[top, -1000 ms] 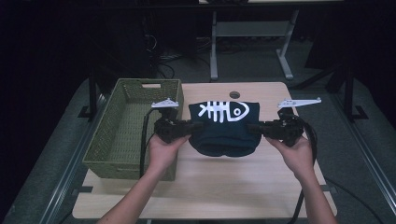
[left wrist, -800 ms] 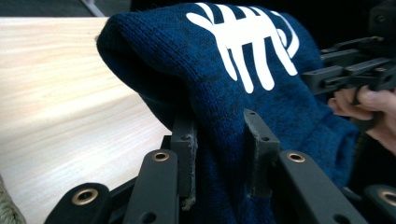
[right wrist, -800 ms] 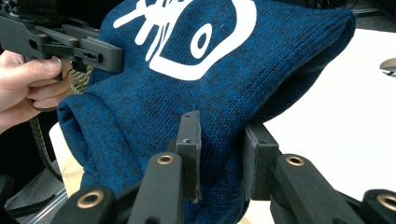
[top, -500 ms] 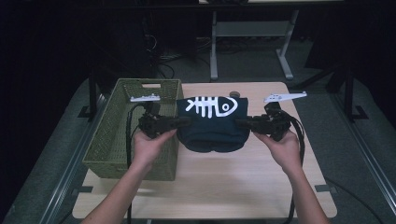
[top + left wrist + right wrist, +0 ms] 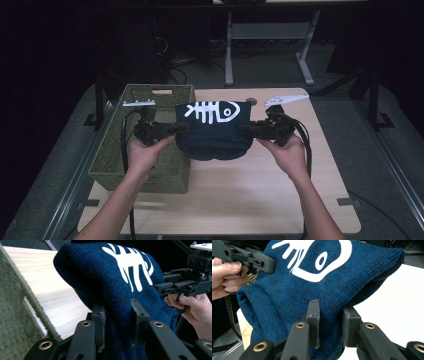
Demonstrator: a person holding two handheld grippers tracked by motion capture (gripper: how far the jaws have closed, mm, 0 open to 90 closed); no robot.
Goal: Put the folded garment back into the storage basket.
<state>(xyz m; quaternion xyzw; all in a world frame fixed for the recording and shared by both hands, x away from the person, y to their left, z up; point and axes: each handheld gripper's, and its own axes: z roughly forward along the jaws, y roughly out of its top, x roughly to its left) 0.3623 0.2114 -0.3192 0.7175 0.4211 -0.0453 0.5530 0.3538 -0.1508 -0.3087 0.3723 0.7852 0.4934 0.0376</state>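
Note:
A folded dark blue knitted sweater with a white fish-skeleton print hangs above the table, held between both hands. My left gripper is shut on the sweater's left edge, beside the basket. In the left gripper view the knit is pinched between the jaws of the left gripper. My right gripper is shut on the sweater's right edge. The right gripper view shows the sweater clamped in the right gripper, with the other hand's gripper farther off.
An olive woven basket stands on the left part of the light wooden table, directly under the left hand. A small dark round object lies near the table's far edge. Dark floor and a metal frame lie beyond.
Both grippers have carried the sweater leftward, from the table's middle toward the basket. The left hand now hovers over the basket's right side.

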